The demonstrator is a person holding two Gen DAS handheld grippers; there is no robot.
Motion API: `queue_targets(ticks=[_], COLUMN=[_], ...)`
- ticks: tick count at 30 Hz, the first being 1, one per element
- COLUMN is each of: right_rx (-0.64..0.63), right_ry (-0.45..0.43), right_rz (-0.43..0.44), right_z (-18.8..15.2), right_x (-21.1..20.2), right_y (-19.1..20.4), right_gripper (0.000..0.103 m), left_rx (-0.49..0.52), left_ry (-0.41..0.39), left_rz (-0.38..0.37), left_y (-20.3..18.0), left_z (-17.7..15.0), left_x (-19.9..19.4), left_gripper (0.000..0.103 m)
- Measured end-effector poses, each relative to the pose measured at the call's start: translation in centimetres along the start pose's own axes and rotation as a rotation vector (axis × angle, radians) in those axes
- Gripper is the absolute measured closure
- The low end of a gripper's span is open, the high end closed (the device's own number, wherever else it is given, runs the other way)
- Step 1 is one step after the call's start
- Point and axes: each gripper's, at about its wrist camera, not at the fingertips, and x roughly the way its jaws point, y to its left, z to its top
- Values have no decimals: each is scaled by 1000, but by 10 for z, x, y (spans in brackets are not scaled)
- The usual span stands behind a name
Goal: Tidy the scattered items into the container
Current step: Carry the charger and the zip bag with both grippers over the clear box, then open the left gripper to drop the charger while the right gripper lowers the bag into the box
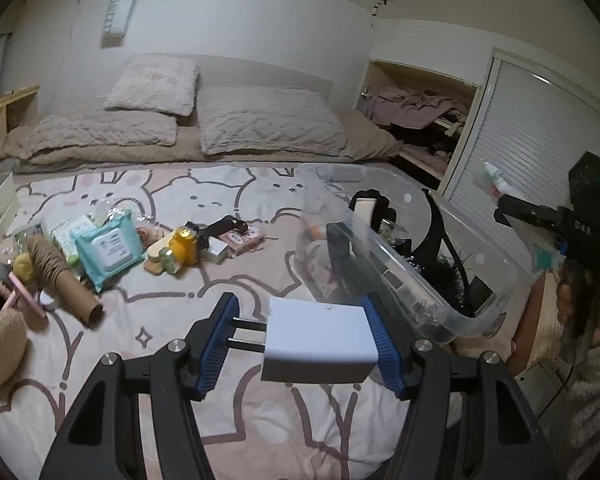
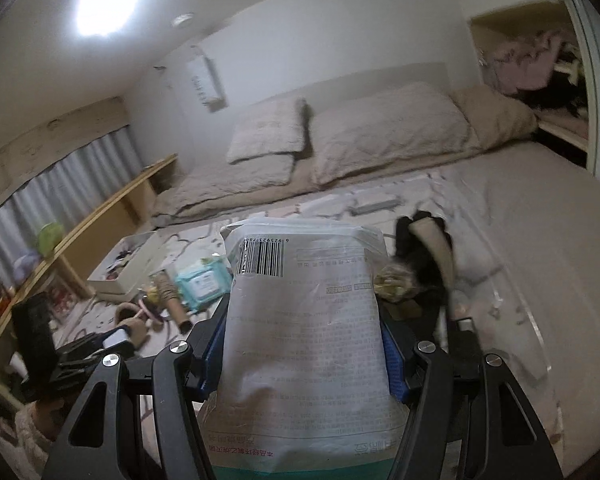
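Note:
My left gripper [image 1: 300,344] is shut on a white charger plug [image 1: 320,336]: its two metal prongs press on the left blue pad and its body on the right pad. It hangs over the bunny-print blanket, just left of the clear plastic bin [image 1: 476,320]. My right gripper [image 2: 304,356] is shut on a white printed pouch [image 2: 300,320] with a barcode, which hides most of what lies ahead. The bin [image 2: 532,320] shows blurred to the right of it. On the blanket lie a teal wipes pack [image 1: 108,248], an orange jar [image 1: 184,246] and a cardboard tube [image 1: 64,280].
The bin holds a black furry item [image 1: 370,208] and other dark things. Fuzzy brown earmuffs [image 1: 4,340] lie at the left edge, and a white tray [image 2: 128,264] stands beyond the wipes. Pillows [image 1: 260,124] fill the bed's far end. An open closet [image 1: 416,116] is at the back right.

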Motion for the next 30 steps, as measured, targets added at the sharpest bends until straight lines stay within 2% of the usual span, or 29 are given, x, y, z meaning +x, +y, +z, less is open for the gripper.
queue_targets(ticks=[7, 12, 13, 15, 20, 24, 30], right_rx=[17, -14, -18, -17, -27, -3, 67], right_ry=[173, 235, 241, 252, 285, 277, 201], right_rz=[-54, -135, -150, -187, -209, -184, -140], right_z=[-1, 1, 0, 0, -5, -8, 3], right_x=[43, 67, 69, 73, 75, 66, 45], right_y=[-19, -22, -23, -27, -39, -49, -67], right_gripper=[39, 38, 37, 17, 0, 0, 0], left_rx=[7, 20, 23, 28, 47, 64, 111], left_ry=[10, 8, 10, 12, 12, 18, 51], left_rz=[-49, -71, -75, -84, -113, -149, -212], left_y=[-18, -28, -29, -33, -48, -65, -101], left_z=[15, 26, 28, 33, 46, 57, 74], left_x=[16, 25, 27, 31, 41, 53, 80], left_gripper=[40, 40, 40, 40, 40, 40, 40])
